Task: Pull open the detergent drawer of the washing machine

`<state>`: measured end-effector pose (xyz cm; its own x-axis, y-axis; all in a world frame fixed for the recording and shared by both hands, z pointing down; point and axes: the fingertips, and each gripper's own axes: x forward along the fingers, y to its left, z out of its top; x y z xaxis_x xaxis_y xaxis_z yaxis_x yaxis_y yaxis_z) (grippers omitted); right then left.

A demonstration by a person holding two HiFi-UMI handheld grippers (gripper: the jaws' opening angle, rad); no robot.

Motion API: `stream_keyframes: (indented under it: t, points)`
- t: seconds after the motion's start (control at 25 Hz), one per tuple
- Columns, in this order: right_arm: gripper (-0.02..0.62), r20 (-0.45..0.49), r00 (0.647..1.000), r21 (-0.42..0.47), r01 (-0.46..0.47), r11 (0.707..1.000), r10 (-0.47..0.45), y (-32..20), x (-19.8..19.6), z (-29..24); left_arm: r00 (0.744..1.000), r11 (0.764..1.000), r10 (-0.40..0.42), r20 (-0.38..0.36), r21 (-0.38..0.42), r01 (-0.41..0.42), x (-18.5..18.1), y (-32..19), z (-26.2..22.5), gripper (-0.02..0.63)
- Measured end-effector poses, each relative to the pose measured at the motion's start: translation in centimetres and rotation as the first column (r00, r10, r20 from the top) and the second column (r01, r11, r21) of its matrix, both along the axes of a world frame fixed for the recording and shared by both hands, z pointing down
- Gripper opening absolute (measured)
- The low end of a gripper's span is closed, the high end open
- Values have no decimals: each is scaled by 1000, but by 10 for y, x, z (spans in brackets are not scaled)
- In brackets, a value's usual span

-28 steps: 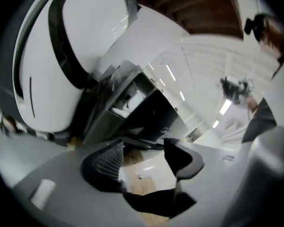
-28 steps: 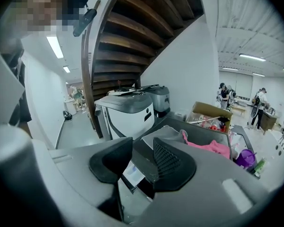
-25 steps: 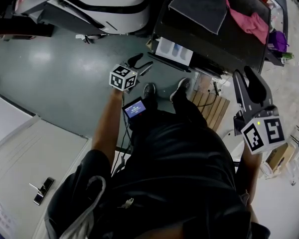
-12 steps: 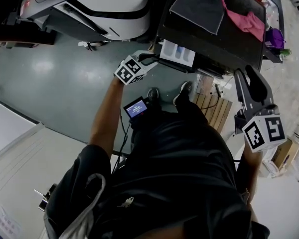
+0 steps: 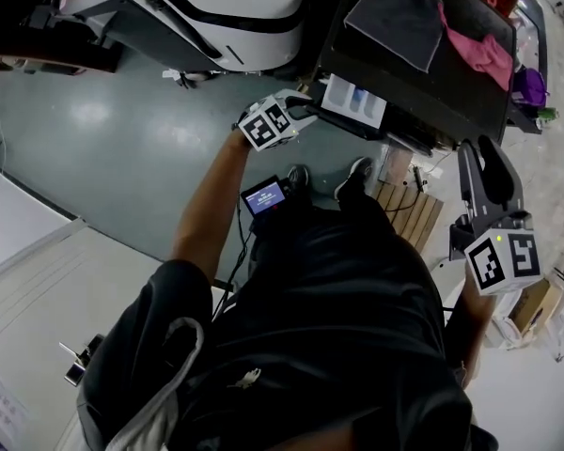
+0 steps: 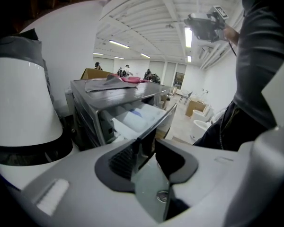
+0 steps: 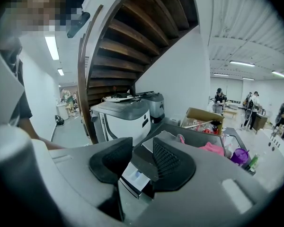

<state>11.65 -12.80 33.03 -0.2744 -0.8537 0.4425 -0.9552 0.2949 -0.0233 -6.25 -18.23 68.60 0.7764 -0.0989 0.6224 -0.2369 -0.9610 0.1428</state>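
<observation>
At the upper left of the head view stands a rounded white appliance with a black band (image 5: 235, 7), which has no part in the task. Just right of it, in the upper middle of the frame, the left gripper (image 5: 305, 113) reaches to the corner of the dark, box-shaped washing machine (image 5: 432, 97). In the left gripper view its jaws (image 6: 146, 148) stand narrow, closed on the edge of the dark front panel (image 6: 163, 119) of the white plastic detergent drawer (image 5: 354, 101).

The drawer sticks out from the machine's front in the upper middle of the head view. Its white and blue compartments (image 6: 132, 119) lie uncovered, so I judge the pull to be in hand and well along, not merely started. A flat grey cloth (image 5: 395, 12) and a crumpled pink cloth (image 5: 479, 50) lie on the machine's top, to the upper right.

At the right edge of the head view the right gripper (image 5: 479, 148) is held well apart from the drawer. Its jaws (image 7: 143, 150) stand apart with nothing between them, and the drawer shows only far beyond.

The next move likely calls for a straight draw along the drawer's own line, towards the person, with the grip held firm on the thin panel. A sideways twist could make the jaws slip off the edge or jam the drawer. Whether it has reached its stop I cannot tell.
</observation>
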Motion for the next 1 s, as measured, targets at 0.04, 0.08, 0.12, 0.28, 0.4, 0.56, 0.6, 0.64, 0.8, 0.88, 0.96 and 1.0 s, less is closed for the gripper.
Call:
stream_keyframes:
  t: [0.04,0.08,0.12,0.28,0.4,0.56,0.6,0.64,0.8,0.88,0.96,1.0]
  points:
    - [120,0,1000,2,0,1000,0,-1,-1,-1,1000,1000,10,7,2,-10,0,1,0,179]
    - [120,-1,1000,3,-1,1000,1,-1,-2,-2,1000,1000,25,16,6,-25,0,3,0,179]
    - [120,-2,1000,5,0,1000,0,-2,-3,-3,999,999,44,30,13,-44,0,6,1,179]
    - [120,-2,1000,19,7,1000,-7,-8,-6,-9,995,992,74,73,93,-81,-4,9,-7,211]
    - [120,3,1000,30,17,999,-17,-10,-11,-12,996,990,49,69,130,-58,-13,8,-25,218]
    - [120,16,999,46,38,998,-39,-14,-22,-16,999,976,6,49,219,-16,-32,0,-68,218]
    - [120,19,999,51,44,998,-45,-15,-25,-17,999,969,-6,46,247,-6,-38,-3,-80,218]
    - [120,20,999,56,48,997,-50,-15,-27,-18,999,961,-18,44,277,5,-43,-6,-93,218]
    - [120,24,998,93,52,994,-55,-15,-32,-25,997,916,-70,41,399,48,-66,-16,-144,218]
    - [120,29,998,117,44,992,-47,-14,-32,-31,995,893,-99,16,442,81,-75,-18,-173,218]
    - [120,33,999,142,32,989,-37,-11,-32,-37,992,876,-126,-26,467,124,-83,-19,-204,218]
    - [120,36,999,159,27,987,-34,-9,-32,-41,989,866,-139,-42,480,142,-86,-19,-219,218]
